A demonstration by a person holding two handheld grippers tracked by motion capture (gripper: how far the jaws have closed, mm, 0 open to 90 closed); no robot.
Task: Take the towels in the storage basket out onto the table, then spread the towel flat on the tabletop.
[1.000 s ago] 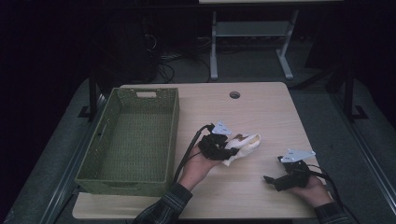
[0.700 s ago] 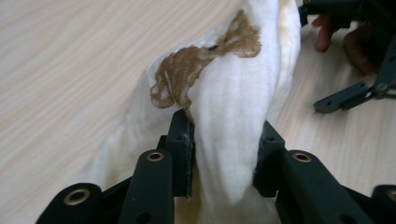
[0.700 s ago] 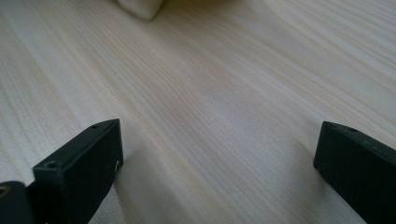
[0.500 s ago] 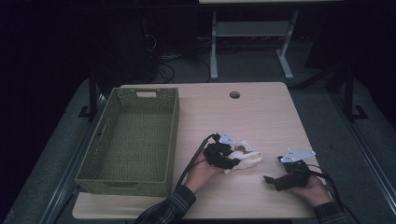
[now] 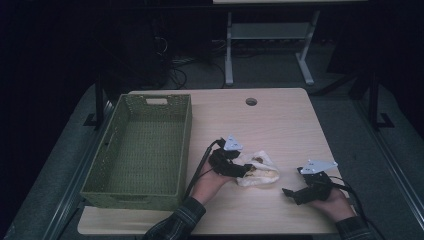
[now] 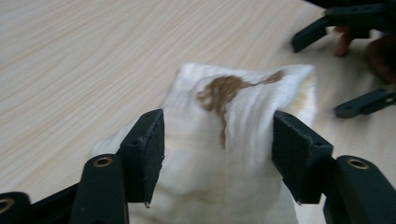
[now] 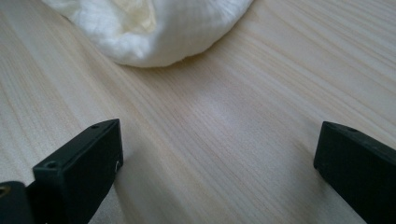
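The far half of the table (image 5: 280,120) lies bare; the green basket (image 5: 142,150) blocks the left side; the white cloth (image 5: 260,172) lies between both grippers.

**Obscured and cut-off items**

Cloth (image 6: 233,140): lower part cut by the frame's bottom edge in the left gripper view; top cut off in the right gripper view. Whether the left hand-held gripper (image 6: 218,144) presses it cannot be told. Worktop (image 5: 280,125) surroundings too dark.
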